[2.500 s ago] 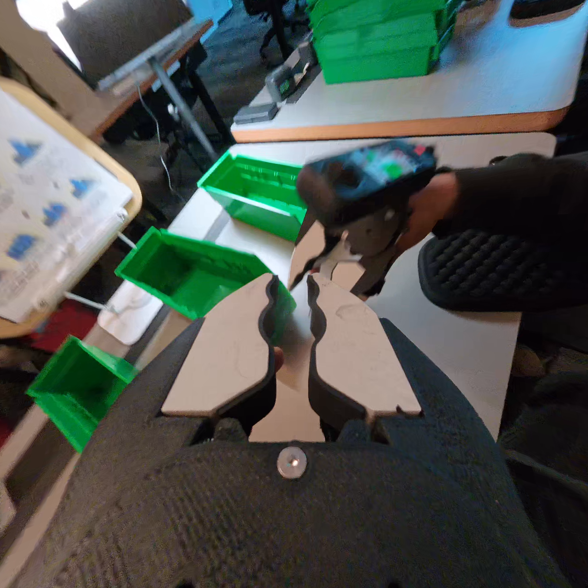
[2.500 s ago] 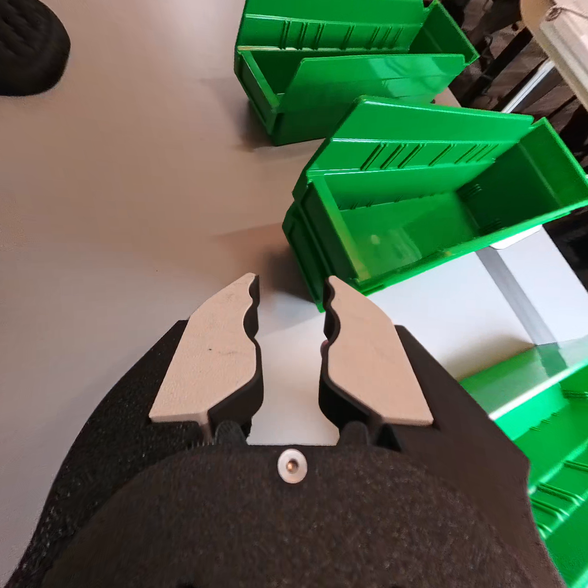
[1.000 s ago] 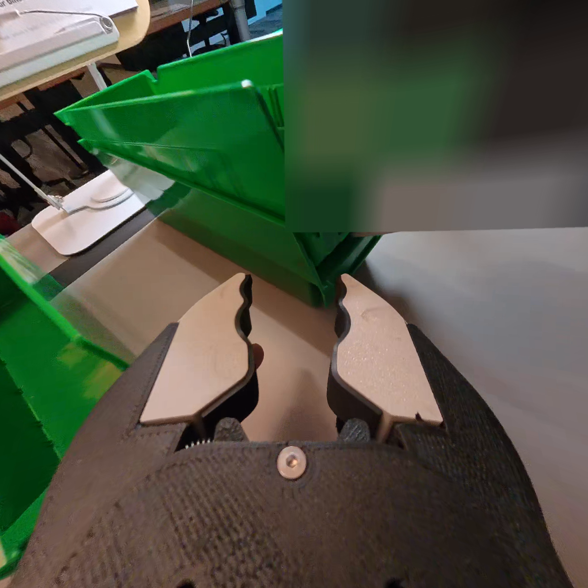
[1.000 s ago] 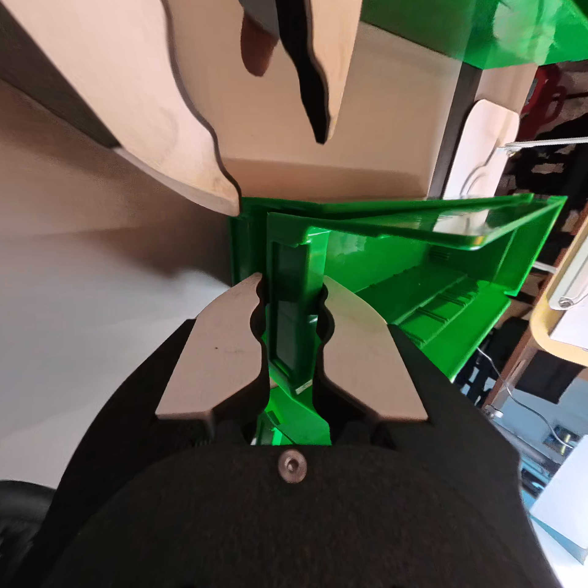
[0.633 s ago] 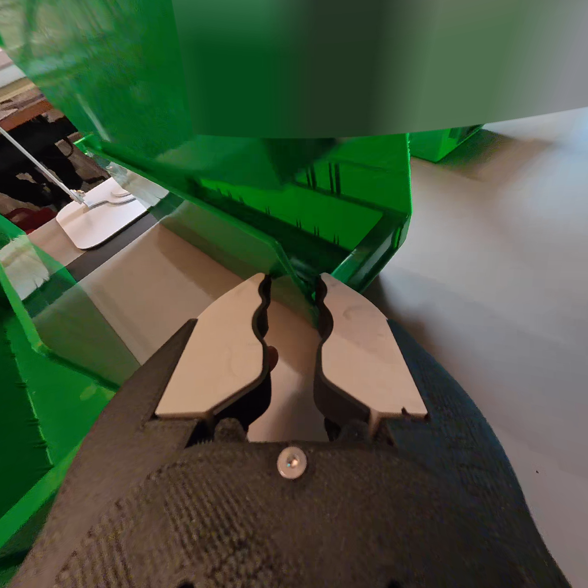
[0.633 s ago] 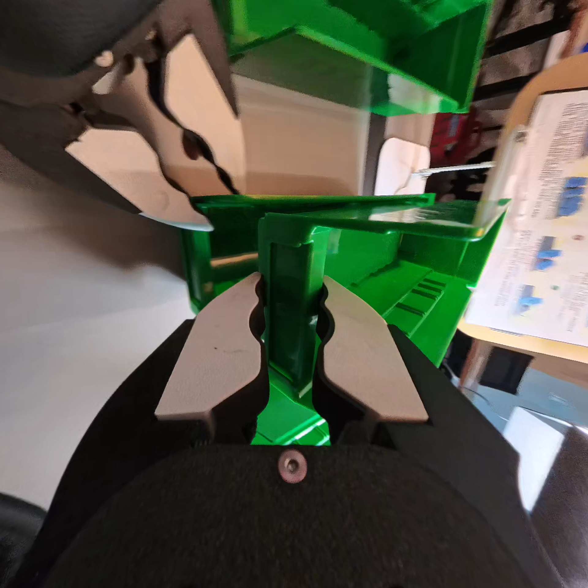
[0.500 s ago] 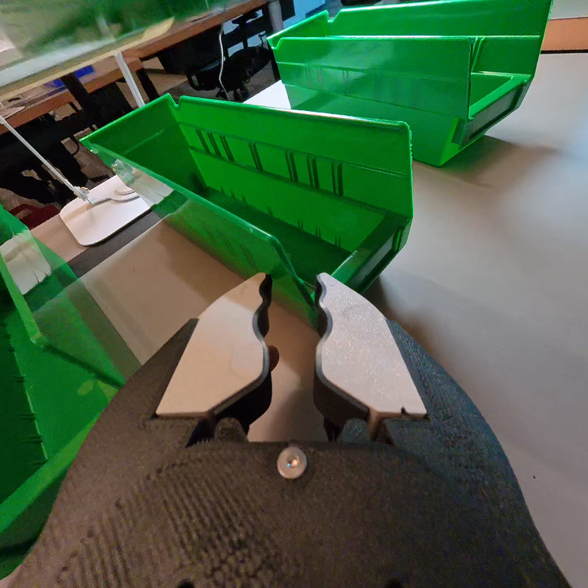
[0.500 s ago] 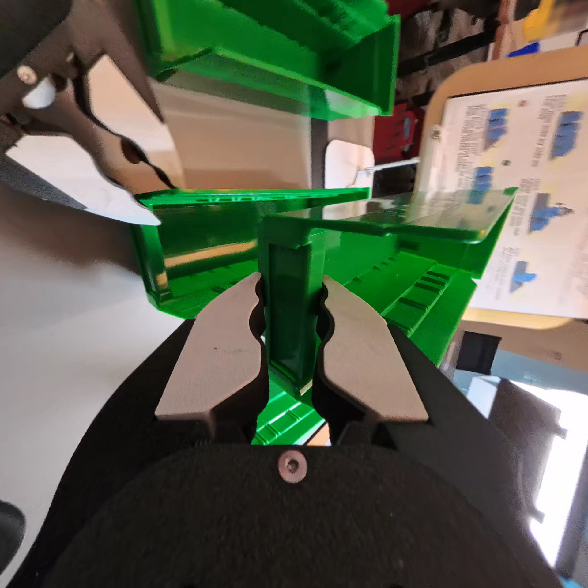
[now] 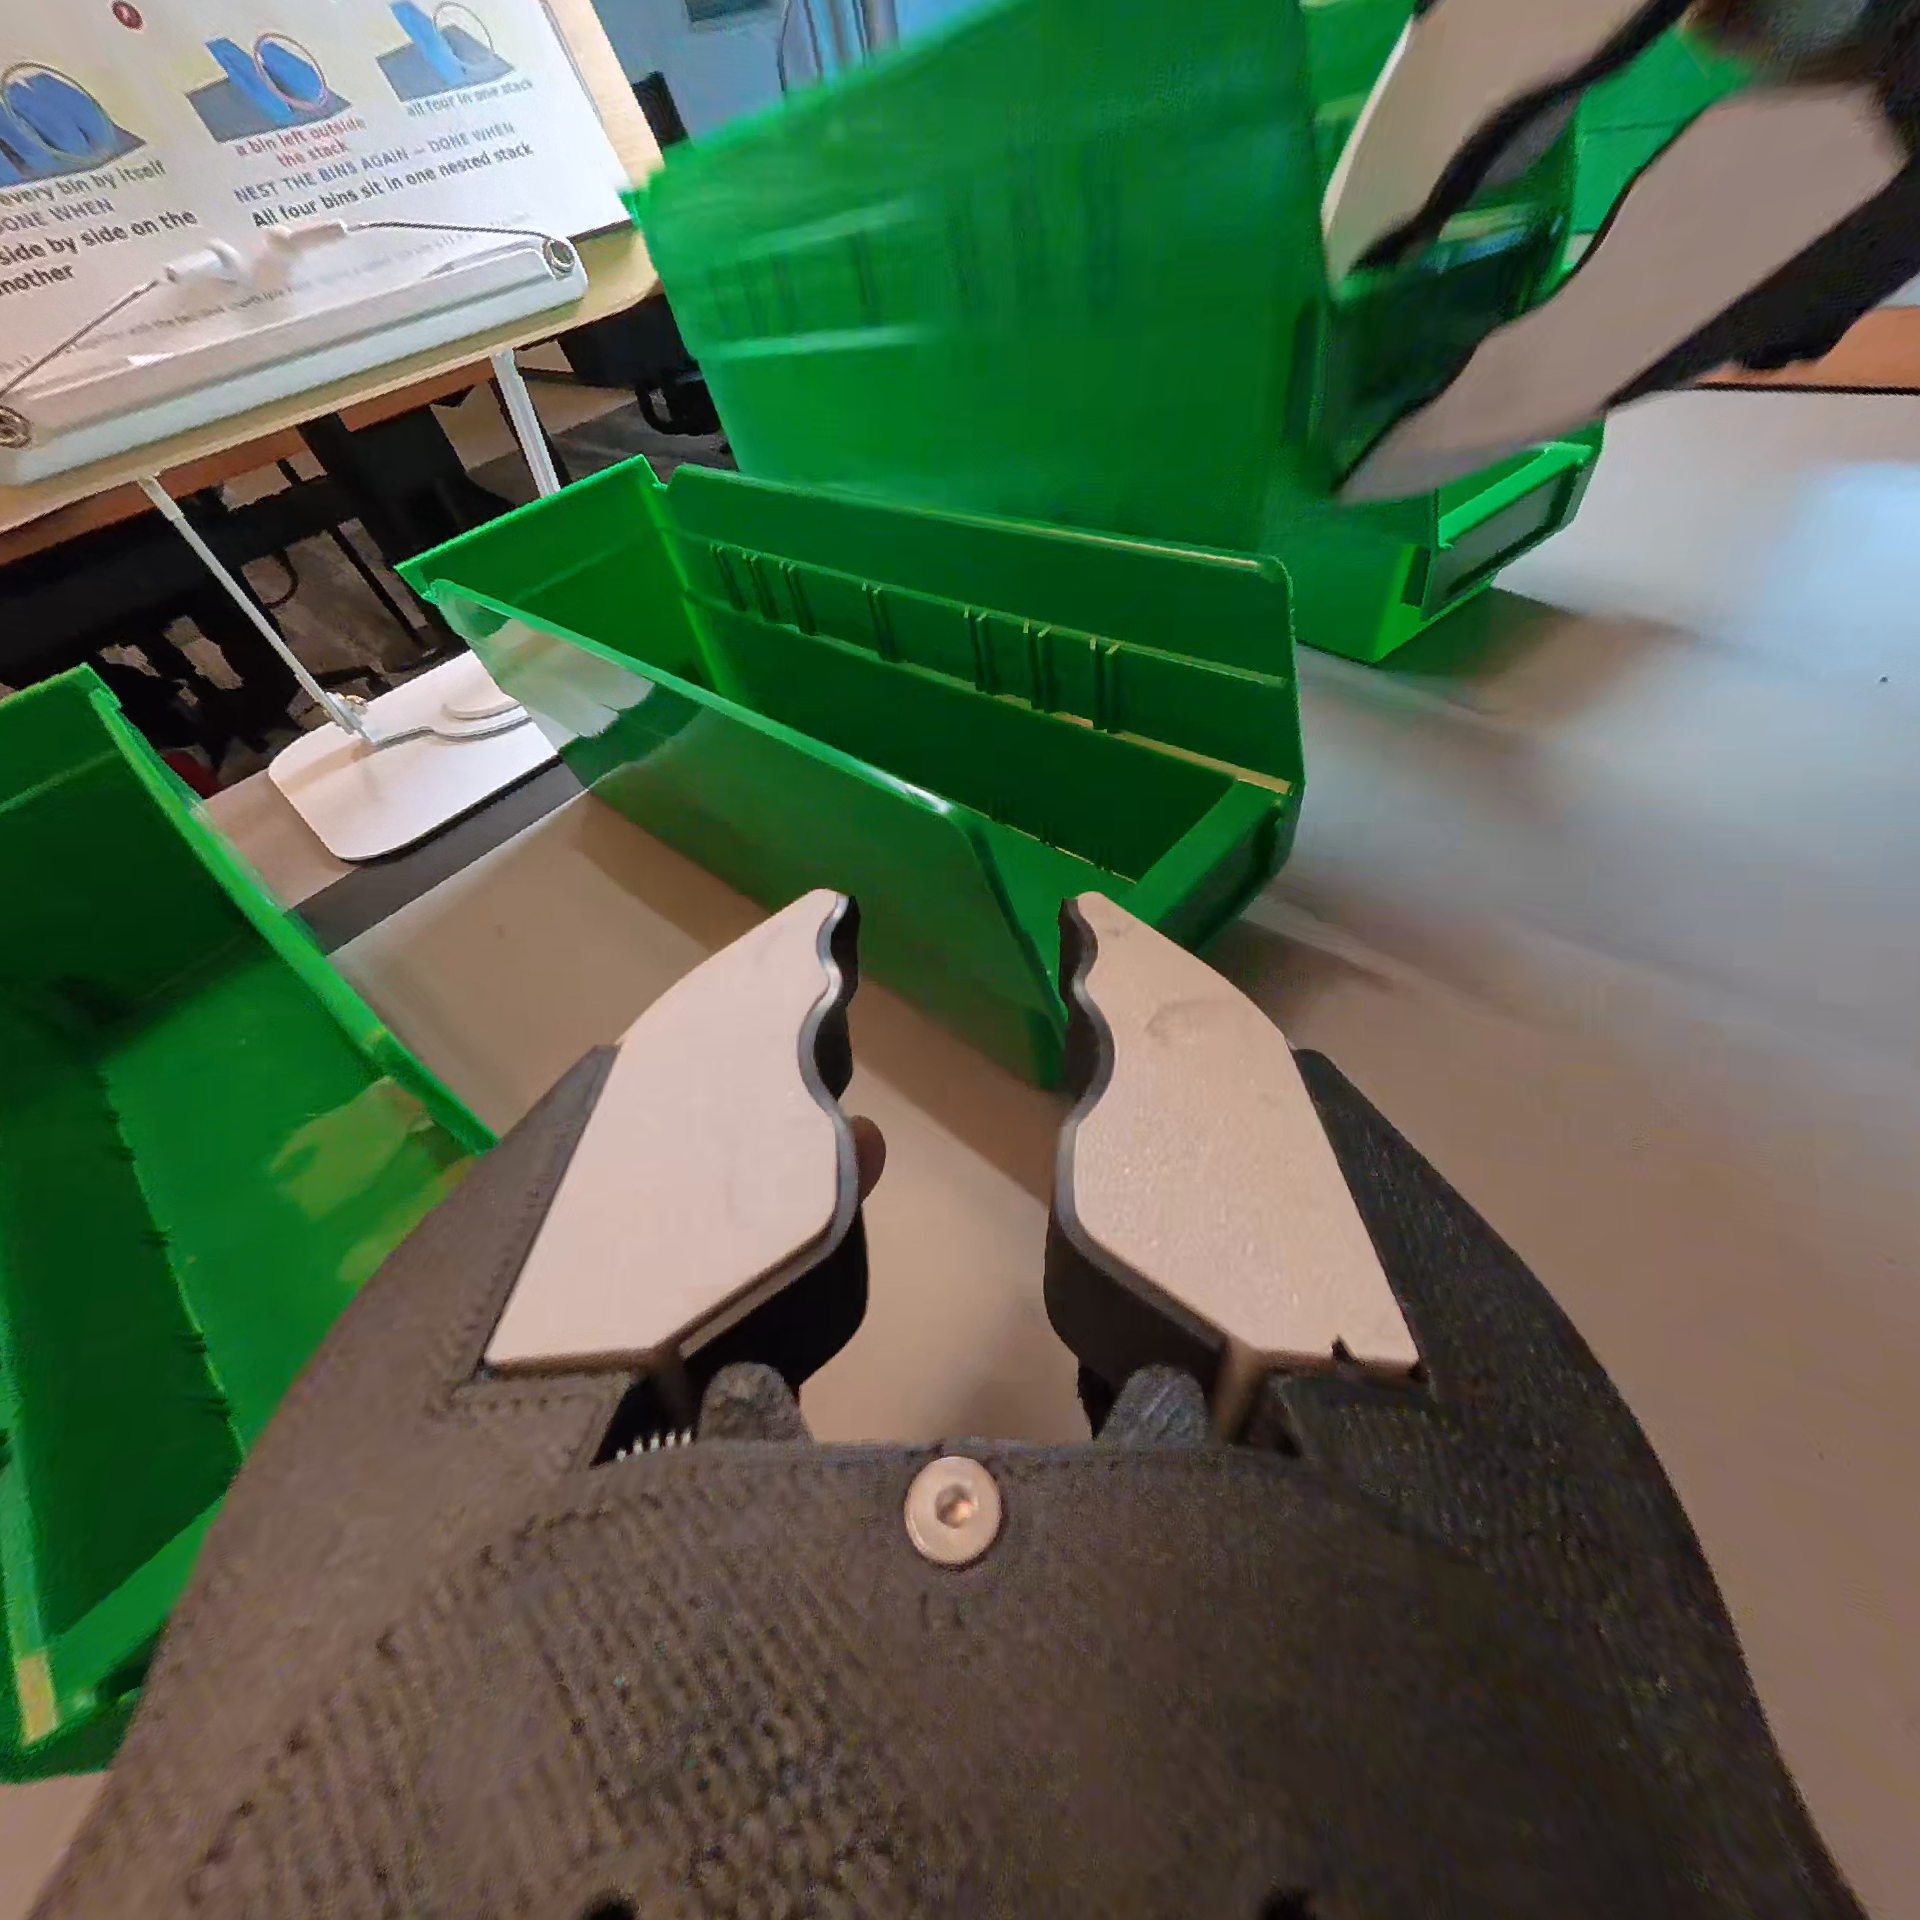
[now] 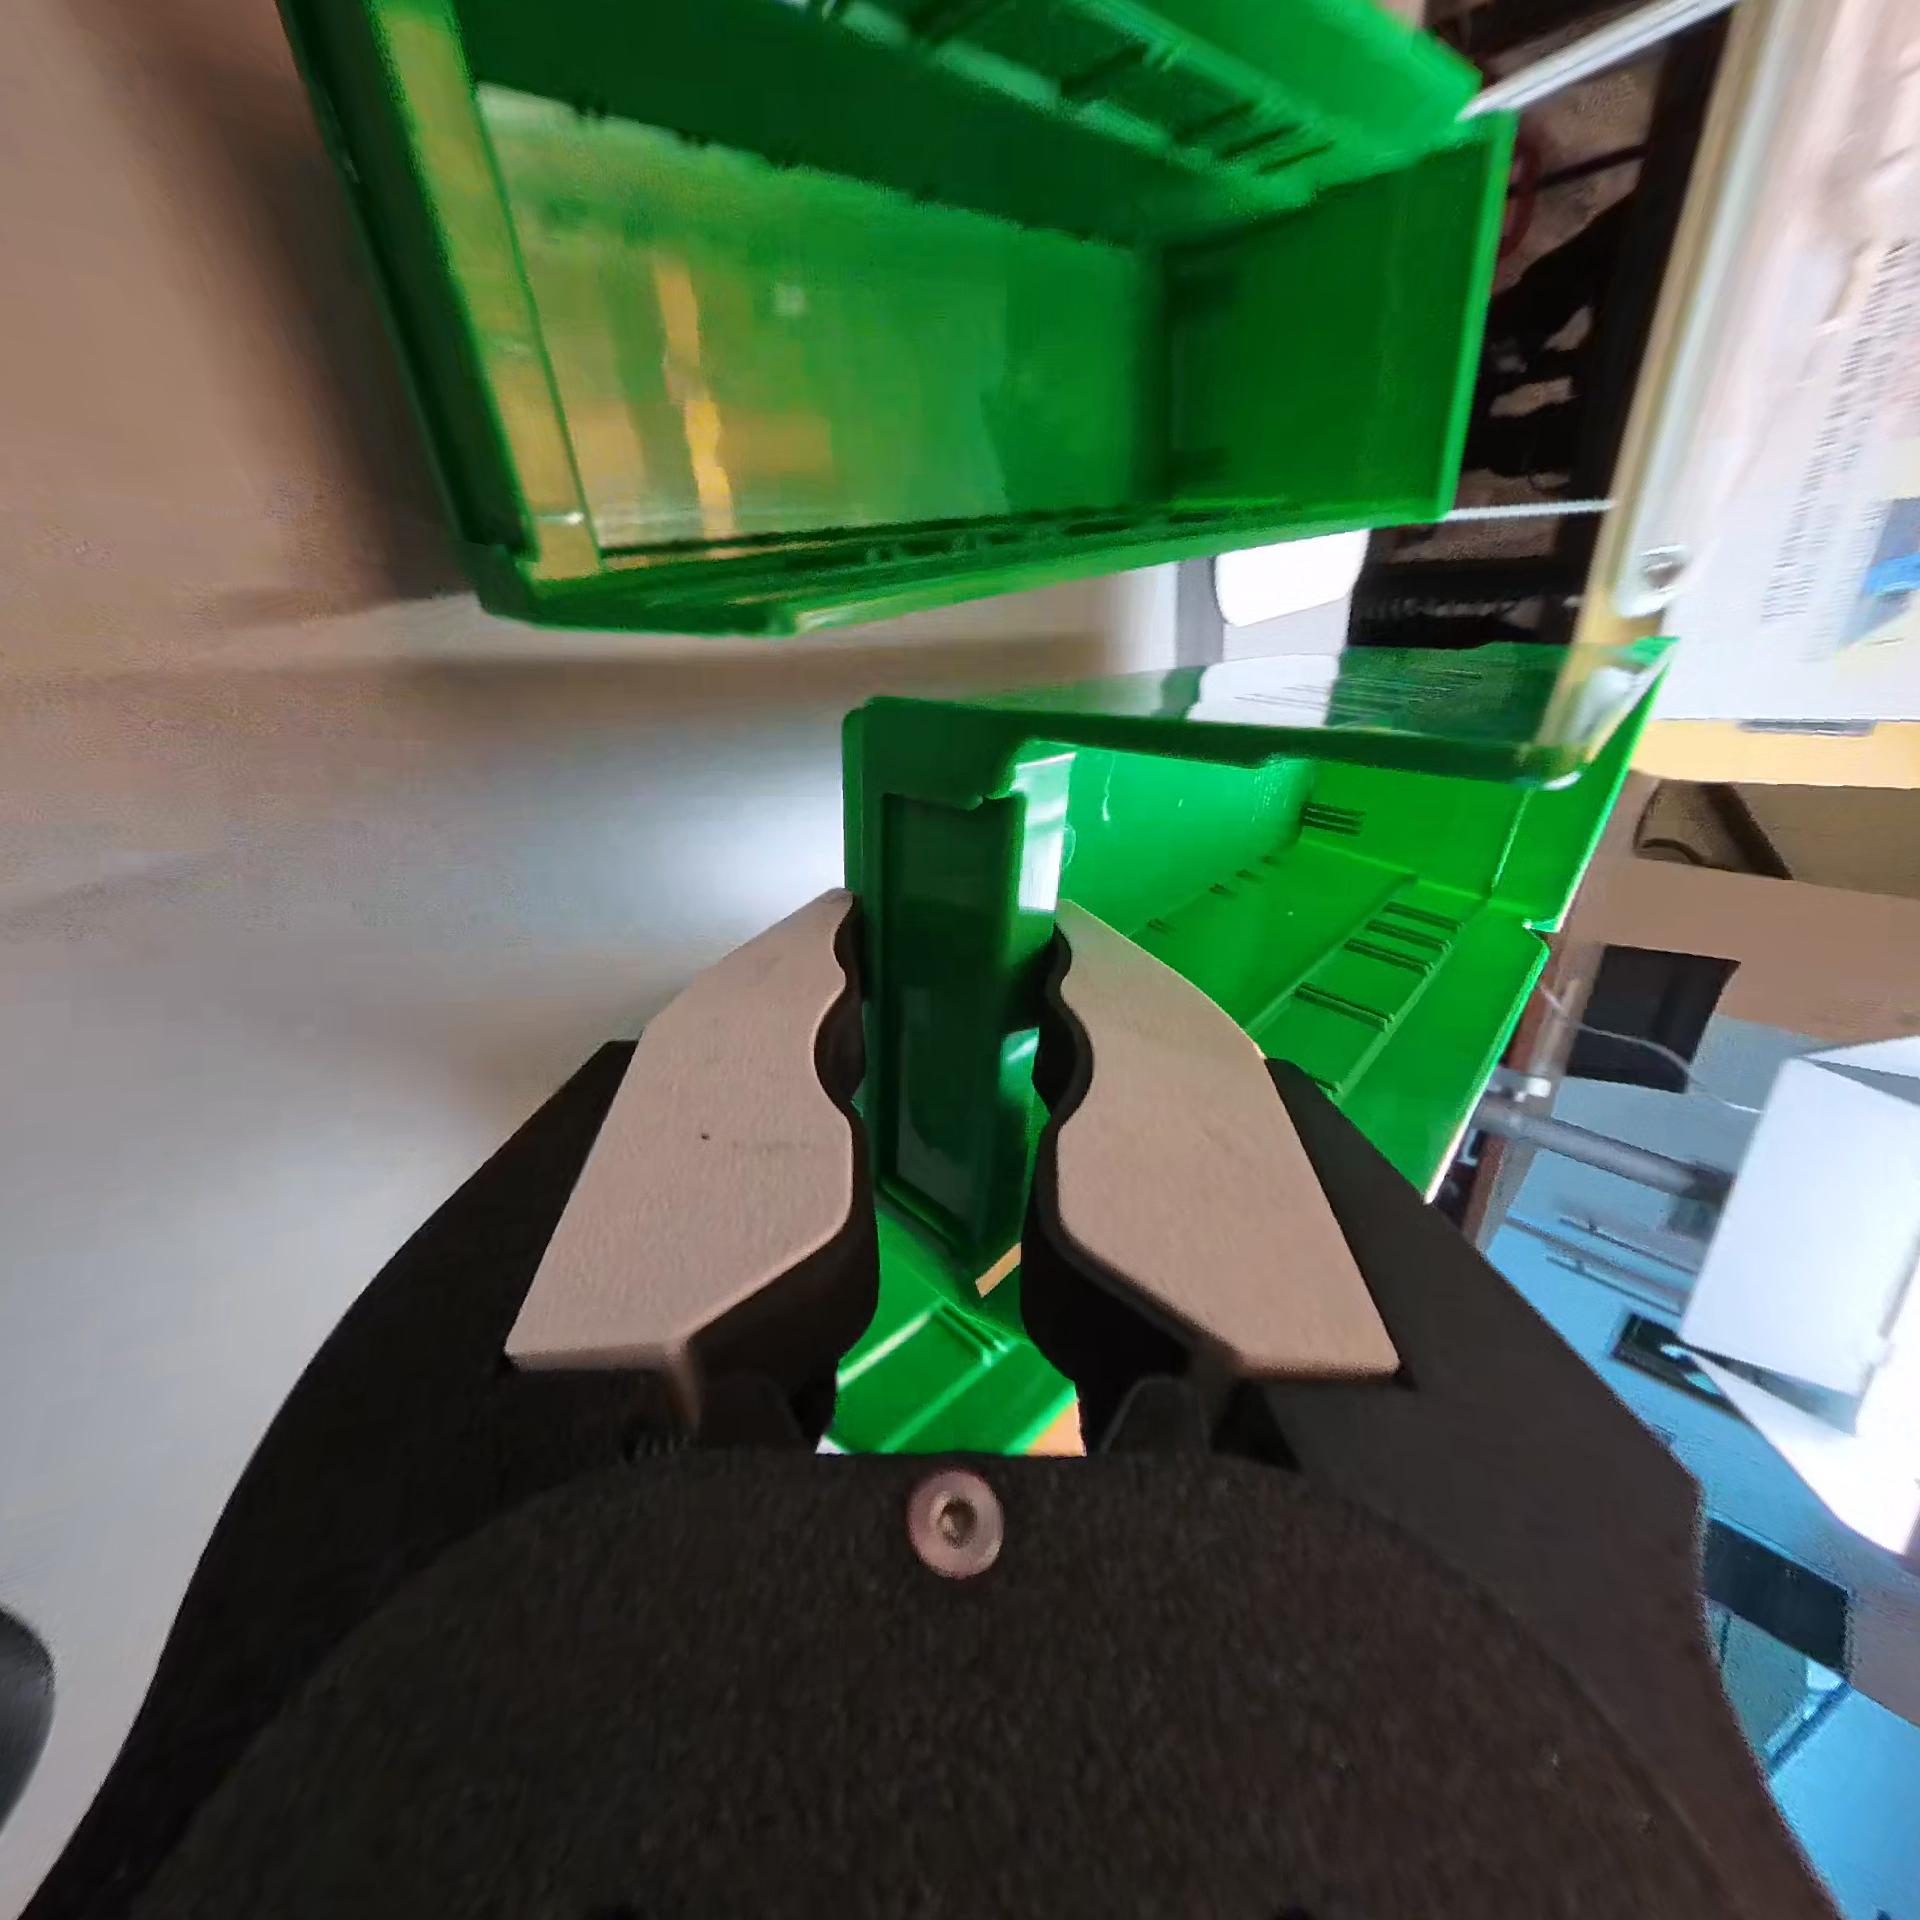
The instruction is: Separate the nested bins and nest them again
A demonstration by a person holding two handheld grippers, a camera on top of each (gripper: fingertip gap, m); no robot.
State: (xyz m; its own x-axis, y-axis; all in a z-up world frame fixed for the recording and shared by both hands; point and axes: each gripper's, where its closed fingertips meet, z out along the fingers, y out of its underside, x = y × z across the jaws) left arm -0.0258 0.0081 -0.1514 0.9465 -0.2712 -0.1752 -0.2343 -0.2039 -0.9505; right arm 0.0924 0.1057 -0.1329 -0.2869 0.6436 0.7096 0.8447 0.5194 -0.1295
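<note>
gripping the front lip of a lifted green bin (image 10: 1299,935), the right gripper (image 10: 951,945) has its two grey fingers (image 10: 717,1143) pressed against either side of the dark label slot on that lip. this bin hangs in the air, turned on its side in the right wrist view, its open cavity running out toward 2 o'clock. the same bin shows blurred at 12 o'clock in the left wrist view (image 9: 987,260), with the right gripper (image 9: 1455,260) clamped on its front at 1 o'clock.

the left gripper (image 9: 956,935) holds nothing; its fingers (image 9: 707,1143) stand apart, straddling the near corner of a second green bin (image 9: 935,727) that rests on the pale table (image 9: 1610,1039). the corner sits between the tips, and whether either tip touches it cannot be told. this second bin stretches away toward 11 o'clock, open side up, and appears at 12 o'clock in the right wrist view (image 10: 831,312).

a third green bin (image 9: 156,1143) sits at 9 o'clock in the left wrist view, just beside the gripper body. further back at 1 o'clock, partly hidden by the lifted bin, another green bin (image 9: 1475,551) rests on the table. at 11 o'clock a printed instruction sheet (image 9: 260,156) stands on a white stand (image 9: 416,769) whose base lies on the table edge.
</note>
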